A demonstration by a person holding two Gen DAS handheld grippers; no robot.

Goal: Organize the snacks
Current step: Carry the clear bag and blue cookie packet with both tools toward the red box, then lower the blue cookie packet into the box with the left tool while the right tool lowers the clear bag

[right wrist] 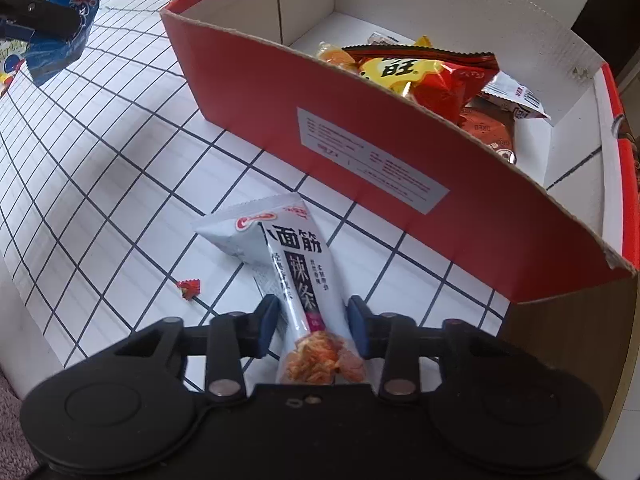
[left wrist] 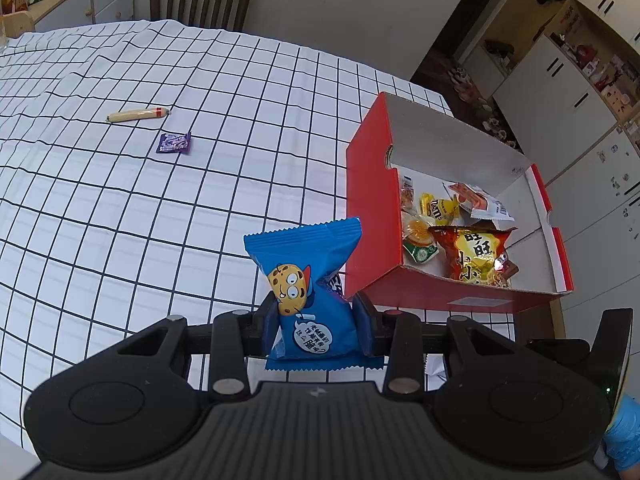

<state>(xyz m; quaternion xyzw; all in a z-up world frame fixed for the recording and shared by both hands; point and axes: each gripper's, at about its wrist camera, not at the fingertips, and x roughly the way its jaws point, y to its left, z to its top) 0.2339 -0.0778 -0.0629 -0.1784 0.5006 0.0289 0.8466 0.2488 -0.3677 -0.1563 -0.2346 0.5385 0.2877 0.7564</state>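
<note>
Roughly half done: several snacks already in red box, left gripper clamped on blue cookie packet, right gripper straddling, perhaps pinching, white spicy-strip packet, sausage stick and purple packet still on checked tablecloth.

Blue cookie packet and white spicy-strip packet beside red box.

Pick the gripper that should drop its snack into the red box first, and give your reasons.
Probably the right. The right gripper, shut on the white spicy-strip packet, sits just outside the red box near wall. The left gripper holds the blue cookie packet near the box's corner, seemingly farther from the opening.
</note>
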